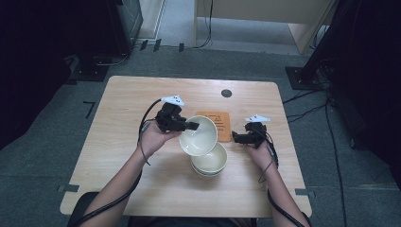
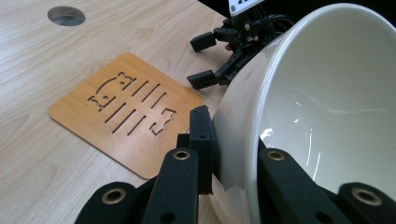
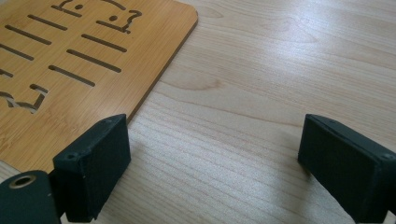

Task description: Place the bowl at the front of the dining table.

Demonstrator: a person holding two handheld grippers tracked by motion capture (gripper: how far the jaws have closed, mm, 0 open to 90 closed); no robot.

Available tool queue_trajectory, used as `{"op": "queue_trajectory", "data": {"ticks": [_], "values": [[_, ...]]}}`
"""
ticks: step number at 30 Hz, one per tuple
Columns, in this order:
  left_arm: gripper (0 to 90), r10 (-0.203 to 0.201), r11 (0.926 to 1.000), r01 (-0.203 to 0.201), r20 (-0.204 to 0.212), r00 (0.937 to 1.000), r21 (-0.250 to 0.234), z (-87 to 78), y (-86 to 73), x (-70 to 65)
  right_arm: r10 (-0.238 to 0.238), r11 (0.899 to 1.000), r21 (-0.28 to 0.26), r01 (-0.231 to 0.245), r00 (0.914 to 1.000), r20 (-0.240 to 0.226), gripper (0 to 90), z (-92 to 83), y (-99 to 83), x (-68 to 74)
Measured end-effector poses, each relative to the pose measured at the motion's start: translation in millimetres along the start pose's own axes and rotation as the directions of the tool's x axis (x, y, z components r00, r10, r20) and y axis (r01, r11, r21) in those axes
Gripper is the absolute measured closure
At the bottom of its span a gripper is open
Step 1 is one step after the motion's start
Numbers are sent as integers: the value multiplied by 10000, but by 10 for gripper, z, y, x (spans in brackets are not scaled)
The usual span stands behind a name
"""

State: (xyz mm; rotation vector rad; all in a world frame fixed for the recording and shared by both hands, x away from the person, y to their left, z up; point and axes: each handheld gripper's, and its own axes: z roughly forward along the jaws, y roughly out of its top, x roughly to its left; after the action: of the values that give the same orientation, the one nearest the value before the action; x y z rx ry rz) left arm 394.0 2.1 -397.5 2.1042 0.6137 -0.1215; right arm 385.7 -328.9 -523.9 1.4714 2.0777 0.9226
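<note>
Two white bowls are in play, located here relative to the bamboo trivet (image 1: 215, 126) at the table's centre. Left of the trivet, the left gripper (image 1: 188, 126) is clamped on the rim of the tilted bowl (image 1: 199, 137), one jaw inside and one outside the wall; this grip probably allows lifting or tipping. The second bowl (image 1: 210, 162) rests on the wooden table (image 1: 118, 142) just in front of the trivet, partly beneath the raised one. Right of the trivet, the right gripper (image 1: 238, 138) has its jaws wide apart and empty, apparently waiting.
</note>
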Motion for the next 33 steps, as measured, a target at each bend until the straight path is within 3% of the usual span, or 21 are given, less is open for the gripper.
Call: {"op": "queue_trajectory", "data": {"ticks": [33], "values": [[828,-341,9994,340,-383,9987,-31,-90,12,220,-28,10000,-7,28,10000,-24,85,0,0,0]]}}
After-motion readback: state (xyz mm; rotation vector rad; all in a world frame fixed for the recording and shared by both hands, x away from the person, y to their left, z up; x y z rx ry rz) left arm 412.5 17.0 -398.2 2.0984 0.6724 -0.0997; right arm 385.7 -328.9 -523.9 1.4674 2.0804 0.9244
